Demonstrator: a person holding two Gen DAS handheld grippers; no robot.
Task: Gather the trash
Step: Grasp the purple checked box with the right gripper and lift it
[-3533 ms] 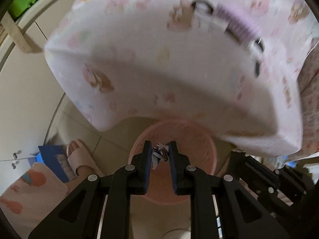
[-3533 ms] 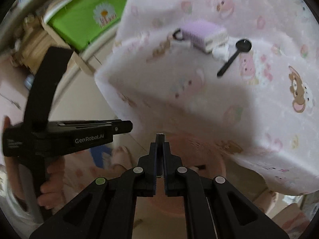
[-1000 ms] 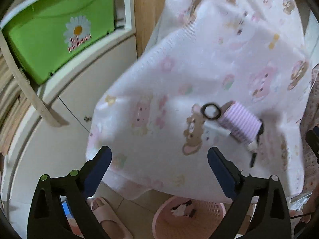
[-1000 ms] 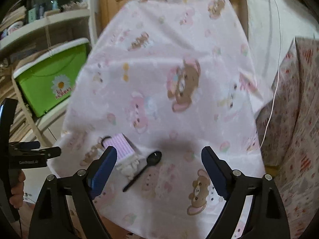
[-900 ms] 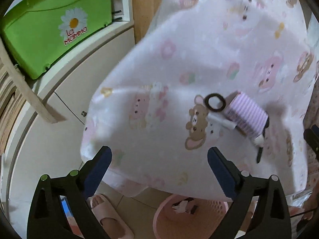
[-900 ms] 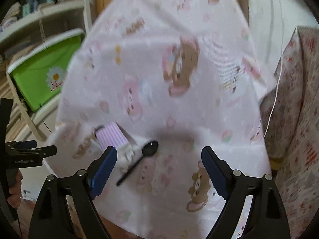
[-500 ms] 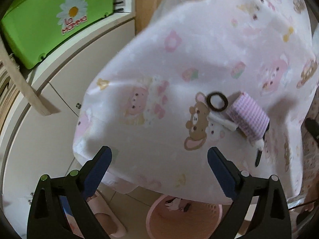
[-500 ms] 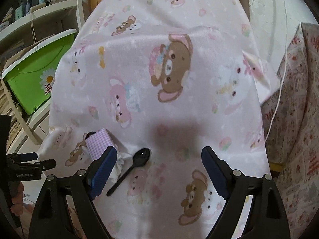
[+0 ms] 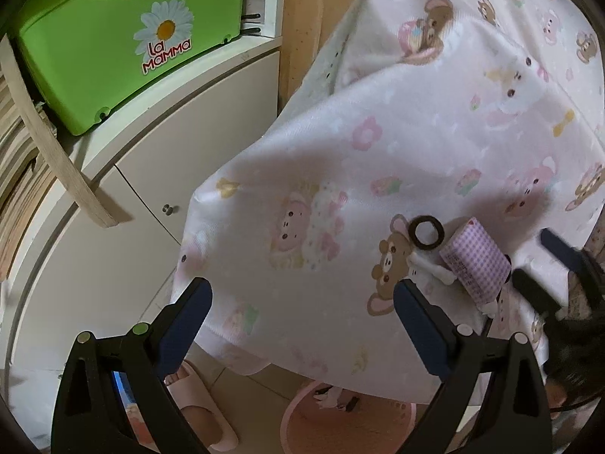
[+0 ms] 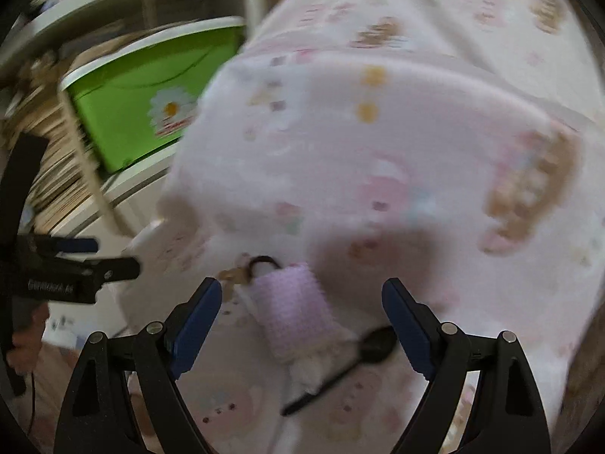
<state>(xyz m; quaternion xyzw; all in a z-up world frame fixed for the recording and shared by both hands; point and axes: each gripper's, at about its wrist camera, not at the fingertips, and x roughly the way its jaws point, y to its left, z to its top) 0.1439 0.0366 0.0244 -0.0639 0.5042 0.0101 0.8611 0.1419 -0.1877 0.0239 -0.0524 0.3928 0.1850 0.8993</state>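
Observation:
A purple checked packet lies on the pink cartoon-print tablecloth, with a black ring and a white scrap beside it. My left gripper hangs open over the cloth's near edge, left of the packet. In the blurred right wrist view the packet sits between the wide-open fingers of my right gripper, just ahead of them. A black spoon and a white crumpled tissue lie against it. On the floor below, a pink basket holds scraps.
A green lidded box stands on a white shelf unit behind the table's left side. A pink slipper lies on the floor beside the basket. A patterned cloth surface borders the table on the right.
My right gripper has swung left and down onto the purple packet, blurring its view. My left gripper has drifted closer to the cloth's edge. Both jaws stay open.

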